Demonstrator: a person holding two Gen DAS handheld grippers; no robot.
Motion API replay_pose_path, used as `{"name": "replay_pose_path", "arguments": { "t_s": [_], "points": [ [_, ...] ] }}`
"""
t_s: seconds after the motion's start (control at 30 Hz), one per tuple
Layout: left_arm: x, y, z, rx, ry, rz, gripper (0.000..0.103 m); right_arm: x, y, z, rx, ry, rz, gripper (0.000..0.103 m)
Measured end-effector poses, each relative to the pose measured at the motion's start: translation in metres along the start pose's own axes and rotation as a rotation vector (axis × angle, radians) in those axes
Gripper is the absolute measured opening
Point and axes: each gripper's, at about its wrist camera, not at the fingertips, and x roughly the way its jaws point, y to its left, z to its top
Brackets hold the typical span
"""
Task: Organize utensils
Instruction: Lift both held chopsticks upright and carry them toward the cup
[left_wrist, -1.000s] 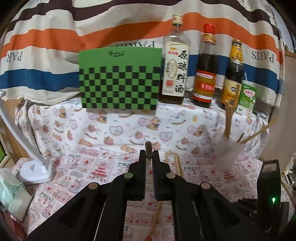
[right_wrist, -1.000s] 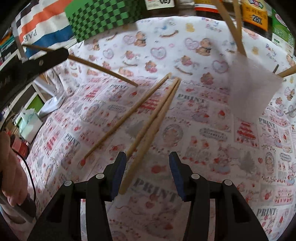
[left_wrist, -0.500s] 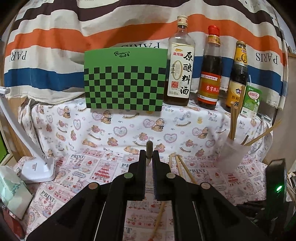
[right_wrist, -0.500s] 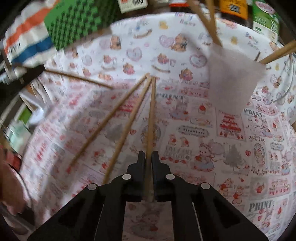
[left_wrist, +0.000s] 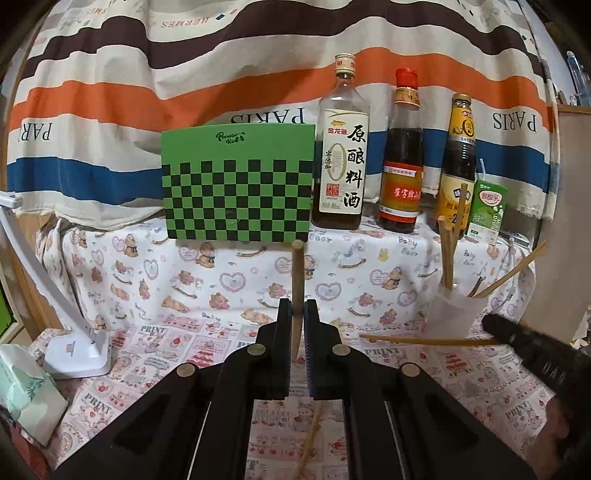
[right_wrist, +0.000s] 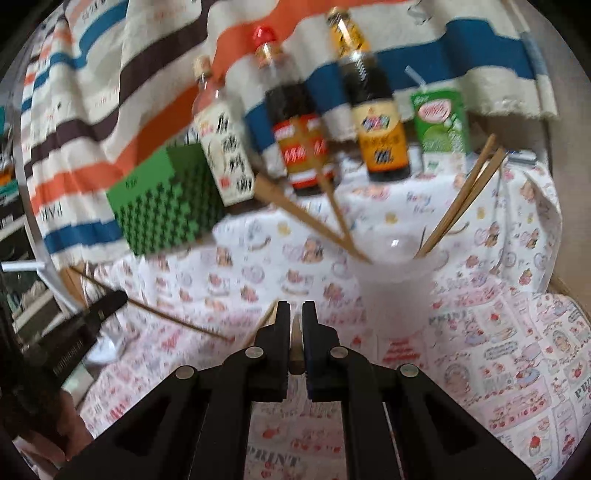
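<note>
My left gripper (left_wrist: 296, 308) is shut on a wooden chopstick (left_wrist: 297, 273) that stands upright above the printed cloth. My right gripper (right_wrist: 296, 312) is shut on another chopstick (right_wrist: 295, 343), lifted off the cloth; in the left wrist view that chopstick (left_wrist: 424, 340) lies level, held by the right gripper (left_wrist: 495, 325) beside the cup. The translucent plastic cup (left_wrist: 458, 314) holds several chopsticks (left_wrist: 448, 251); in the right wrist view the cup (right_wrist: 397, 284) is just right of my fingers. One chopstick (left_wrist: 310, 439) lies on the cloth.
A green checkered box (left_wrist: 238, 182), three sauce bottles (left_wrist: 341, 155) and a green drink carton (left_wrist: 485, 210) stand on the raised shelf behind. A white lamp base (left_wrist: 75, 350) and a tissue pack (left_wrist: 26, 398) sit at the left.
The right gripper closed on a chopstick, lifted it off the cloth and tilted up toward the cup. The left gripper rose a little, still holding its chopstick.
</note>
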Motion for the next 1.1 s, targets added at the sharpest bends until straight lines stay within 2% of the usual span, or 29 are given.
{"name": "replay_pose_path", "arguments": {
  "t_s": [0.1, 0.23, 0.4, 0.7, 0.77, 0.87, 0.93, 1.1],
  "points": [
    [-0.004, 0.002, 0.001, -0.018, -0.014, -0.029, 0.005, -0.013, -0.002, 0.005, -0.004, -0.064, 0.006, 0.007],
    [-0.023, 0.007, 0.006, -0.045, -0.101, -0.087, 0.005, -0.028, -0.001, 0.011, -0.019, -0.142, -0.012, 0.007],
    [-0.035, 0.006, 0.009, -0.047, -0.164, -0.080, 0.005, -0.038, -0.007, 0.017, -0.005, -0.170, -0.009, 0.007],
    [-0.037, 0.009, 0.008, -0.068, -0.185, -0.103, 0.005, -0.053, -0.014, 0.030, 0.005, -0.226, 0.007, 0.007],
    [-0.039, 0.008, 0.008, -0.057, -0.194, -0.104, 0.005, -0.060, -0.012, 0.037, -0.005, -0.254, -0.005, 0.007],
    [-0.039, 0.004, 0.007, -0.038, -0.191, -0.160, 0.005, -0.074, -0.010, 0.052, -0.013, -0.290, -0.023, 0.007],
    [-0.040, -0.001, 0.006, -0.024, -0.194, -0.140, 0.005, -0.083, -0.008, 0.061, -0.027, -0.315, -0.026, 0.007],
    [-0.041, -0.006, 0.004, -0.008, -0.201, -0.157, 0.005, -0.097, 0.002, 0.086, -0.098, -0.378, -0.070, 0.007]
  ]
}}
